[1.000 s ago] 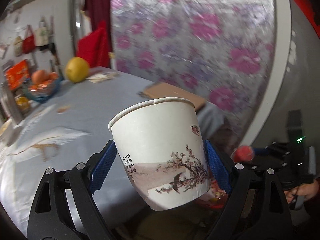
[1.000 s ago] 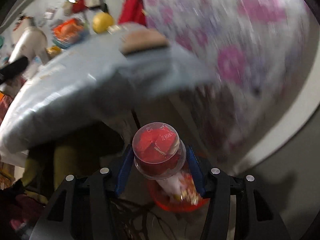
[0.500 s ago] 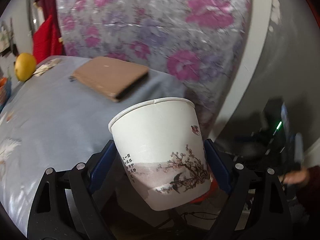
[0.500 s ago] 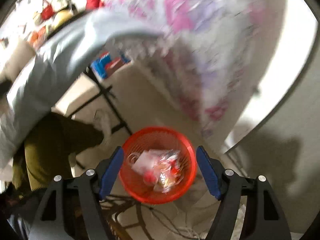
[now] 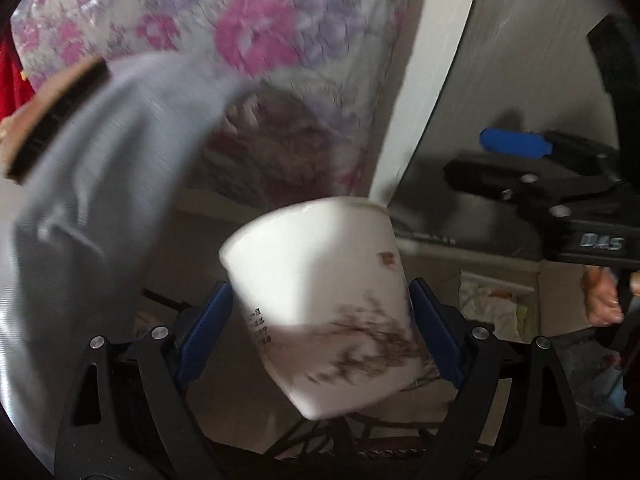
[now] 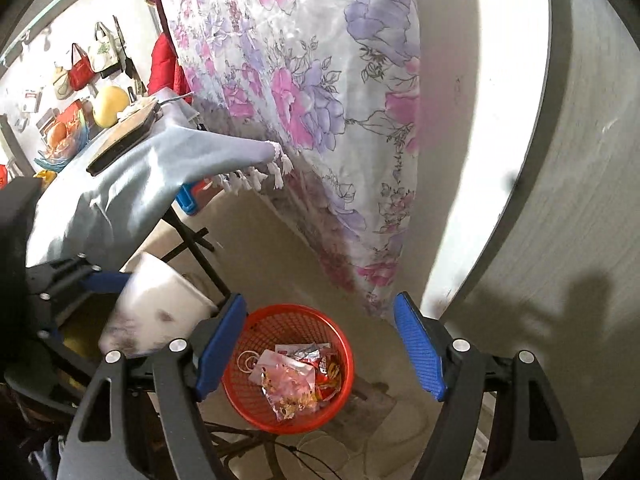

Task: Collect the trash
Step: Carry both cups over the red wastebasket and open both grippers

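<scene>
Left gripper (image 5: 320, 344): black plastic frame, triangular cut-outs in arms, 4 silver screws along top, 2 blue ribbed pads (image 5: 202, 334). Right gripper (image 6: 320, 348): same black frame, 4 silver screws, 2 blue textured pads (image 6: 418, 348). White "DAS" marking on its black body in left wrist view. Bare-skinned hand (image 5: 602, 296) beneath that body.
</scene>
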Action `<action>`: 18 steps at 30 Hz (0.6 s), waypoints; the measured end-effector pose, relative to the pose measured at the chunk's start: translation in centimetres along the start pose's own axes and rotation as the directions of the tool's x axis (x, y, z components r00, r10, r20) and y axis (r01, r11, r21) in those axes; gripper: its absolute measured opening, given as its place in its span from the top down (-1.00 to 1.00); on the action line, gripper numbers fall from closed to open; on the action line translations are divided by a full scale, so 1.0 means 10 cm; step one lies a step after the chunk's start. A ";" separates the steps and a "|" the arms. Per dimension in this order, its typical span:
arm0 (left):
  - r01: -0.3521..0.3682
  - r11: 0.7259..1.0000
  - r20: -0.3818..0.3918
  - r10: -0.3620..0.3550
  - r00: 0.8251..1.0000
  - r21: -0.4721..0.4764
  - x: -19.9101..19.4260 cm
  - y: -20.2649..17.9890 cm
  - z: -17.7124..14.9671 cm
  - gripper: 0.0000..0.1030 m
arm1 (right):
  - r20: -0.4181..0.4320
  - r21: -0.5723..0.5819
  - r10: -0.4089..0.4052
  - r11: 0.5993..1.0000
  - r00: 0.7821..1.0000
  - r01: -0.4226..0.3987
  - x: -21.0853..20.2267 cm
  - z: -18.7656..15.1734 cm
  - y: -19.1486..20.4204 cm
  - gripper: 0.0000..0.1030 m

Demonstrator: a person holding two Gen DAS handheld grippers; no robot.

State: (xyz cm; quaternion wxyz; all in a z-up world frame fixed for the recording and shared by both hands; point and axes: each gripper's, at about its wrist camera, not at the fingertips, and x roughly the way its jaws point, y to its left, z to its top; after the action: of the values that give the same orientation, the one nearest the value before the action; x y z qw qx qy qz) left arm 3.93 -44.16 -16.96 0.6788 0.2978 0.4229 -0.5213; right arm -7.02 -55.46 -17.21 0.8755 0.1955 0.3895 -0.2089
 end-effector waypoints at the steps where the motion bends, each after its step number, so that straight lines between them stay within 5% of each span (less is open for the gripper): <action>1: 0.001 1.000 -0.009 -0.001 1.000 -0.001 0.02 0.00 -0.01 -0.71 | -0.003 -0.002 0.002 1.000 1.000 -0.002 0.00 -0.01 -0.01 -0.47; 7: -0.033 0.999 0.021 0.033 0.999 -0.025 -0.09 0.05 -0.03 -0.84 | -0.019 -0.025 0.027 0.999 0.999 -0.027 -0.03 -0.04 0.07 -0.47; 18: -0.217 0.975 0.083 0.220 0.972 -0.048 -0.54 0.11 -0.20 -0.87 | -0.141 -0.062 0.065 0.995 0.988 -0.074 -0.14 -0.22 0.27 -0.47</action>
State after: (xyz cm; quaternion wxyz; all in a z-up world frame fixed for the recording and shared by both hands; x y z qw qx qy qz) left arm 3.95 -39.71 -13.16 0.7556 0.3063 0.3674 -0.4476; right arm -7.80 -51.80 -17.04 0.8590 0.1934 0.4494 -0.1509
